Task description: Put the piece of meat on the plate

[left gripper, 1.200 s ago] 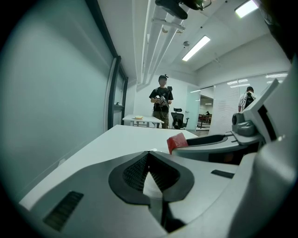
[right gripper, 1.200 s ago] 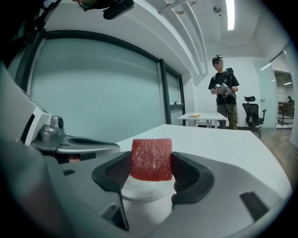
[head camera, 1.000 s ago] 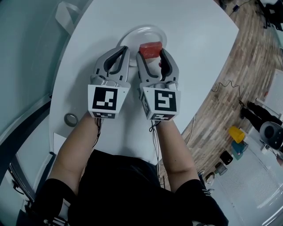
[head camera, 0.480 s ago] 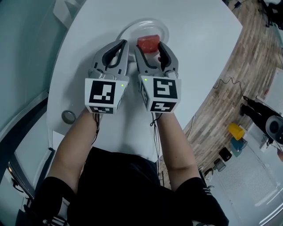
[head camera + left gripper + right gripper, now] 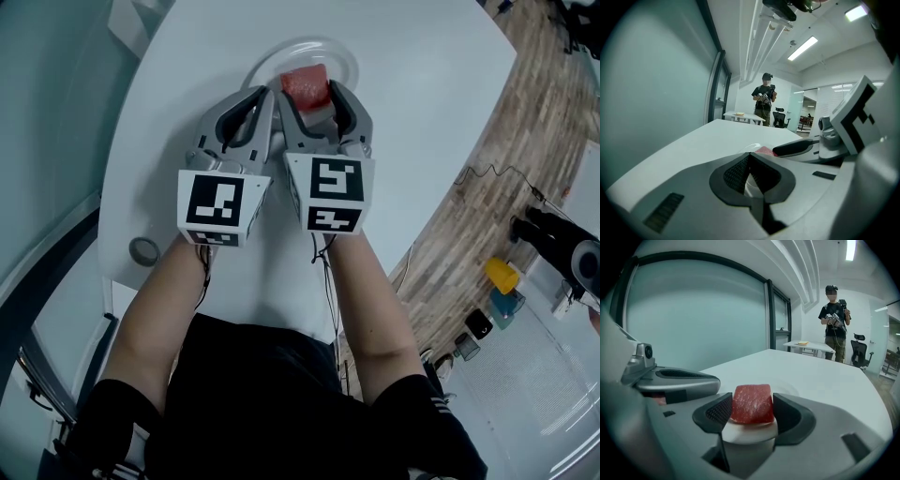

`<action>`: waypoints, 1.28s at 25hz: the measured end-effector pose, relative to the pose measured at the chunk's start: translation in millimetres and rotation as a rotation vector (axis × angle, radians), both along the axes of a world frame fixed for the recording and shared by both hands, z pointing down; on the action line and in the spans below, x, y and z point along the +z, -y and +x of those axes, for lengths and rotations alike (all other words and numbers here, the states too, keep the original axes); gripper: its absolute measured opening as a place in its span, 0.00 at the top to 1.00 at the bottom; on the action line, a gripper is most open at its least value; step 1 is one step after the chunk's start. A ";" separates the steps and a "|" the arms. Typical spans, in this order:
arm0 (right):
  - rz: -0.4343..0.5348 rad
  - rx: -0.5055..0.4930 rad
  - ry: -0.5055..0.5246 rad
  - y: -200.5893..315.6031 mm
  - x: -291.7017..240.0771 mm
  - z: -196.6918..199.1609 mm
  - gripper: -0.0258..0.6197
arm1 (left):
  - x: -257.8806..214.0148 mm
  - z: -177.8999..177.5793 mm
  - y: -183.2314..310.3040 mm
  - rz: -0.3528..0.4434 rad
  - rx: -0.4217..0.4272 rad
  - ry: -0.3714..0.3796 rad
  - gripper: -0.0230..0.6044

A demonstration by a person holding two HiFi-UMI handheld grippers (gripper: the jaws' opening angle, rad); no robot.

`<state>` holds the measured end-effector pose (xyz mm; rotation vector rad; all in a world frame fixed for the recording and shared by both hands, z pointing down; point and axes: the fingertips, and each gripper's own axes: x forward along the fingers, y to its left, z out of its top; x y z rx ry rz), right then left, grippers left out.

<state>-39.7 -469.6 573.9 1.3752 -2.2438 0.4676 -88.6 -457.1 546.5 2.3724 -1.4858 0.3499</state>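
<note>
**Meat held over the plate, release not yet made**

The white oval table (image 5: 412,122) filled most of the head view, with both grippers side by side at its far part. The right gripper (image 5: 307,94) had its jaws narrowed onto the piece of meat (image 5: 304,84), and the right gripper view showed a dark pad pressed against each flank of the red block (image 5: 751,403). The left gripper (image 5: 266,96) lay just beside it, its jaws closed together on nothing (image 5: 750,158). The clear plate (image 5: 345,58) sat directly under the meat. Whether the block already rested on it could not be told. A small roll of tape (image 5: 143,250) lay well apart near the table's edge.

By my reading the carry was done. What remained was setting the meat down, opening the jaws and drawing back.
</note>
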 end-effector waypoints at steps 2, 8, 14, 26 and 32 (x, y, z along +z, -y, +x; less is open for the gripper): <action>-0.004 -0.002 -0.006 0.5 2.3 -0.5 0.53 | -0.2 0.4 -0.5 0.000 -0.003 -0.004 0.96; 0.000 0.003 0.001 1.1 1.7 -0.9 0.53 | -2.7 -1.9 -0.6 0.005 -0.012 0.002 0.96; 0.019 0.025 0.022 1.6 -5.3 5.5 0.53 | -11.3 -4.1 0.0 0.016 -0.012 0.011 0.96; 0.138 0.081 0.061 -18.1 -66.8 21.7 0.95 | -59.3 6.3 -19.1 0.090 0.013 0.030 0.96; 0.197 0.081 0.086 -45.2 -107.2 25.3 0.95 | -97.8 10.5 -42.4 0.156 0.015 0.035 0.96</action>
